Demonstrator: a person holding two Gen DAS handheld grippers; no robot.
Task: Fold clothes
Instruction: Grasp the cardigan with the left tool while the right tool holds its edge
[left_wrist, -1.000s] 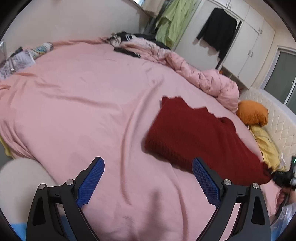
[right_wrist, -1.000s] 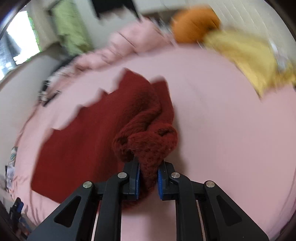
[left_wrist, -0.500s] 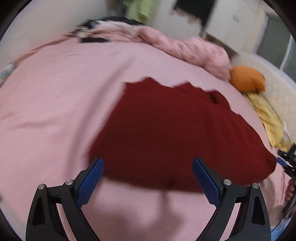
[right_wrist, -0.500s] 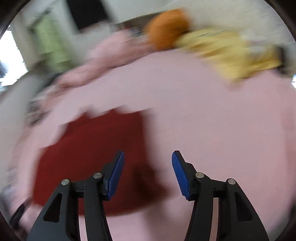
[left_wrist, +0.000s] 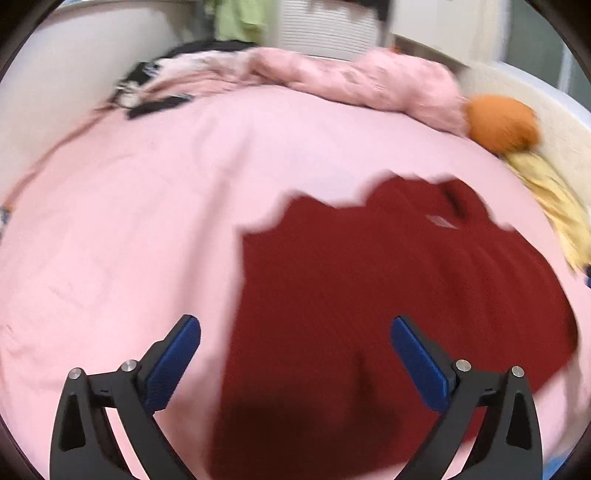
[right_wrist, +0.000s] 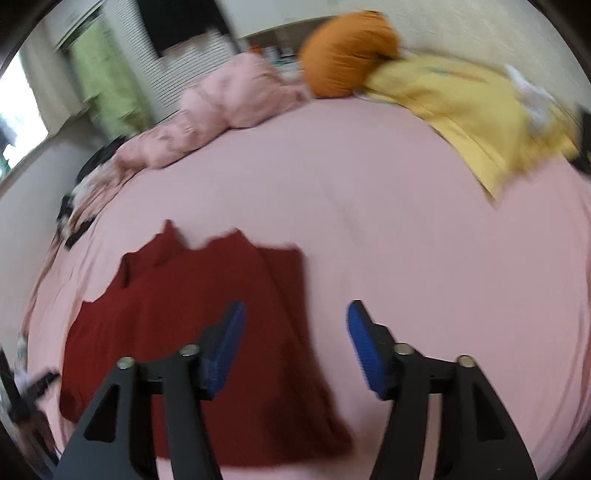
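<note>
The pink bed (left_wrist: 155, 206) carries the dark red sweater (left_wrist: 388, 295), lying flat beside the orange cushion (right_wrist: 347, 55). A fold looks just laid; next comes gripping an edge. Left tool (left_wrist: 295, 354) gapes wide and empty above the sweater; right tool (right_wrist: 295, 343), jaws just opening, holds nothing. Only the right view shows the sweater's straight folded edge.

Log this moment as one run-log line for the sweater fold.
stage: fold laid | red sweater: flat on pink bedsheet, released | left gripper: open, empty | right gripper: jaws just opening, empty
</note>
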